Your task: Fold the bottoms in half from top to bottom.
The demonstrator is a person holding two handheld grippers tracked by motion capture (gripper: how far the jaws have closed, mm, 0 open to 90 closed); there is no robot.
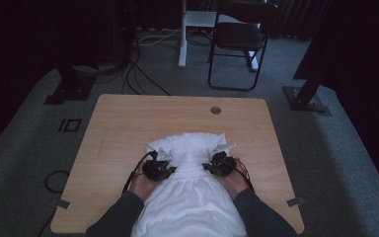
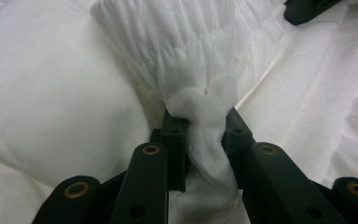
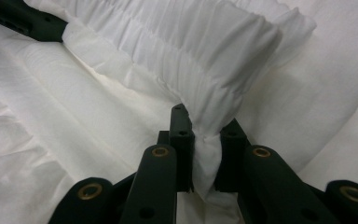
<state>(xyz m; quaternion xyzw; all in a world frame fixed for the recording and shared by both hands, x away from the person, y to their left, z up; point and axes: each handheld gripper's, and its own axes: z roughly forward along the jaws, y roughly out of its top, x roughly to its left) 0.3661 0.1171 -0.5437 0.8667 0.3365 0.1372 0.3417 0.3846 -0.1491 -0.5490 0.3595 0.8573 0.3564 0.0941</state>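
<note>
White garment (image 1: 190,197) lengthwise toward the person, both tongs (image 1: 170,169) (image 1: 208,168) clamped on its gathered band.

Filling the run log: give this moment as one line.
left gripper: shut on white garment | right gripper: shut on white garment | garment on table

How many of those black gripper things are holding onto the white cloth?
2. The left gripper pinches a bunched fold of the white garment at its left side; the right gripper pinches the gathered edge at its right side. Both sit mid-table.

Wooden table (image 1: 118,128); white garment (image 1: 190,197) lying on it, near edge.
</note>
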